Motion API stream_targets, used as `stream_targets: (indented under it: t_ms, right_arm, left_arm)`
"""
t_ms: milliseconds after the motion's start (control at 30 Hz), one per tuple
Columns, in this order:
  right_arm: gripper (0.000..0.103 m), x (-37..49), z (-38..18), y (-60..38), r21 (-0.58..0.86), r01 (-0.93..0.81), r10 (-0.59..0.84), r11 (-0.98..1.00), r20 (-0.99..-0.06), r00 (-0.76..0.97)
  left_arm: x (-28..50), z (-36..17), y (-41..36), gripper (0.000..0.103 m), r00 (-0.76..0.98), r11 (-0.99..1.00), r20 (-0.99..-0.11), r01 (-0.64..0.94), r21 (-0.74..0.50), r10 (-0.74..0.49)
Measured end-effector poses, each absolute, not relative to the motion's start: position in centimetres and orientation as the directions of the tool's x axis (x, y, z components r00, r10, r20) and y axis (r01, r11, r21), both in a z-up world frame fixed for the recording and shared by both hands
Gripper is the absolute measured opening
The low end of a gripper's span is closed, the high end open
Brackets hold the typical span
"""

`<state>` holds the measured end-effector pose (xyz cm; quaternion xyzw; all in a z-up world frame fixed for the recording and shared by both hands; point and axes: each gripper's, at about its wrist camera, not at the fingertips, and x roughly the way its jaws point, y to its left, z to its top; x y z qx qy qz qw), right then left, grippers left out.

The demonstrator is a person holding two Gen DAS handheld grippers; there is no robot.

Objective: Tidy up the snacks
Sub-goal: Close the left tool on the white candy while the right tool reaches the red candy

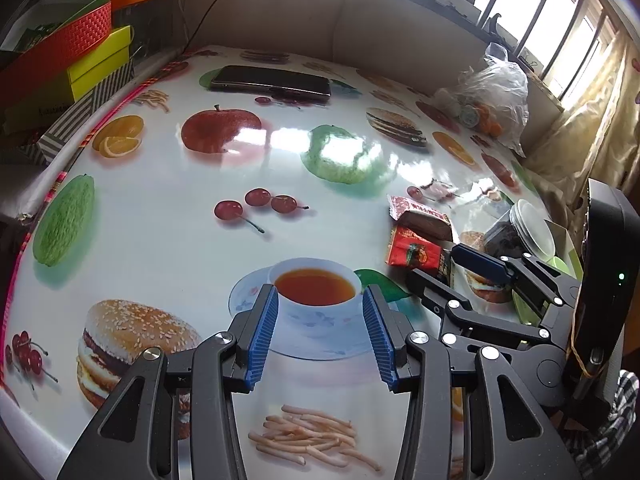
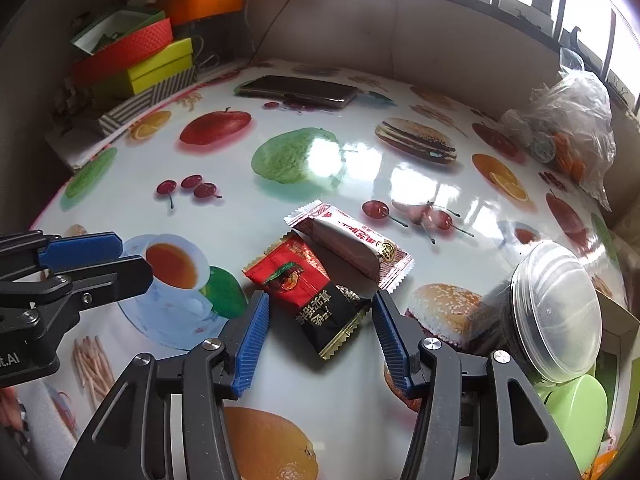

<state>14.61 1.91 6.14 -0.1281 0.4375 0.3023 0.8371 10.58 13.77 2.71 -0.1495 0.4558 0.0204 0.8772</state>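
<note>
Snacks are what I am reaching for: two wrapped packets lie on the printed tablecloth (image 2: 320, 380), and I judge the step to be the approach to the first pick, with nothing lifted yet. My right gripper (image 2: 320, 312) hangs over the red-and-black packet (image 2: 316, 300), jaws standing wide, one on each side of its near end; I cannot see either pad pressing the wrapper. The white-and-red packet (image 2: 352, 244) rests just beyond the red-and-black packet, its near edge overlapping that packet's far corner. A clear-lidded jar (image 2: 556, 316) lies tipped on its side to the right of the red-and-black packet, close to my right finger. My left gripper (image 1: 320, 308) waits well to the left of that packet, jaws partly apart and empty above a printed teacup. Next, I think, I must settle lower and close squarely across the wrapper's width, taking care not to drag the overlapping packet along or nudge the jar.
</note>
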Motion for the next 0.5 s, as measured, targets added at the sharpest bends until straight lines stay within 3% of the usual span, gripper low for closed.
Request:
stream_targets:
  t_ms: [67, 167, 300, 333, 500]
  right_arm:
    - [0.052, 14.5, 6.1, 1.8, 0.067, -0.617, 0.404, 0.784, -0.81, 0.426]
    - [0.039, 14.3, 6.1, 1.6, 0.092, -0.611, 0.421, 0.787, -0.803, 0.422]
    - [0.035, 13.9, 6.2, 1.4, 0.106, -0.603, 0.428, 0.79, -0.8, 0.421]
    - [0.029, 13.7, 6.3, 1.3, 0.112, -0.599, 0.431, 0.793, -0.797, 0.423]
    - [0.028, 12.4, 6.5, -0.2, 0.157, -0.561, 0.446, 0.813, -0.788, 0.425]
  left_arm:
    - [10.8, 2.7, 13.8, 0.045, 0.584, 0.956, -0.806, -0.169, -0.241, -0.1]
    - [11.1, 2.8, 14.0, 0.045, 0.584, 0.957, -0.806, -0.167, -0.238, -0.098]
    - [11.6, 3.0, 14.0, 0.045, 0.583, 0.96, -0.806, -0.157, -0.233, -0.101]
    - [11.7, 3.0, 14.0, 0.045, 0.582, 0.96, -0.807, -0.156, -0.232, -0.101]
    - [12.9, 3.2, 13.5, 0.045, 0.58, 0.967, -0.807, -0.124, -0.224, -0.112]
